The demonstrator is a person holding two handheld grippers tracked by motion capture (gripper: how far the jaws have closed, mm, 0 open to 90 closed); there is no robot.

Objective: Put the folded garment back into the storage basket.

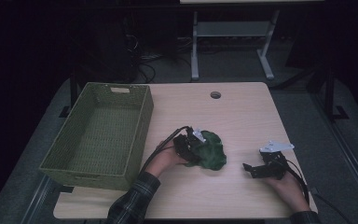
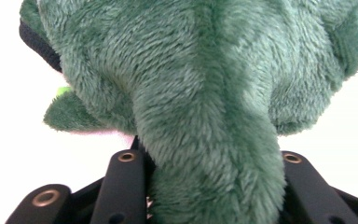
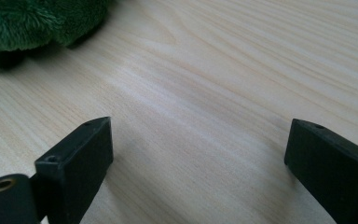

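Far left on the worktop [image 1: 242, 112], the green woven basket [image 1: 100, 135] sits with its open top toward you, a ready drop spot just beside the work. Right of it, your left claw [image 1: 193, 151] is clamped on the green plush toy [image 1: 212, 150], which lies near the worktop's middle; the jaws pinch a narrow limb, likely because it offers the firmest purchase. At right, your right claw [image 1: 248, 167] rests with jaws apart, holding nothing, well clear of the toy.
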